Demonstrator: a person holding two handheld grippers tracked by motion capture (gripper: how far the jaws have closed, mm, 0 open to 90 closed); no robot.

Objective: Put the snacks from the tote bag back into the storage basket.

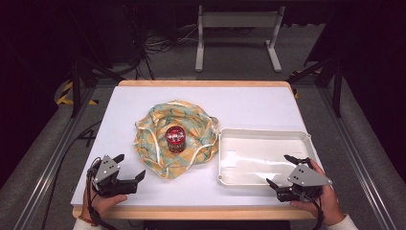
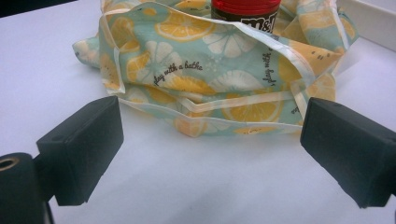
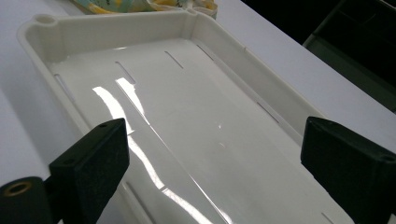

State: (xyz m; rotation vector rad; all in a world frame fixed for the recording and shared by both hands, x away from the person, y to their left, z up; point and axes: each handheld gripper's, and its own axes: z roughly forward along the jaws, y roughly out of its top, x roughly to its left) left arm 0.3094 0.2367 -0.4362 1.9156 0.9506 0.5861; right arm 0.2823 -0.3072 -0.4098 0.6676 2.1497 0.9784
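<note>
A lemon-print cloth bag [image 1: 172, 139] lies crumpled open in the middle of the white table, and a red-lidded candy jar [image 1: 175, 138] stands upright on it. In the left gripper view the bag [image 2: 215, 79] fills the far side, with the jar [image 2: 245, 11] at the top edge. My left gripper [image 1: 129, 167] rests near the table's front left, open and empty, pointing at the bag. My right gripper [image 1: 282, 170] sits at the front right, open, with its jaws over the near end of a white tray [image 1: 309, 140]. The tray [image 3: 112, 23] holds nothing.
The tabletop [image 1: 249, 105] has a wooden rim along its front and back edges. Beyond the table a white metal stand [image 1: 237, 28] and loose cables sit on the dark floor. Black frame legs stand at both sides.
</note>
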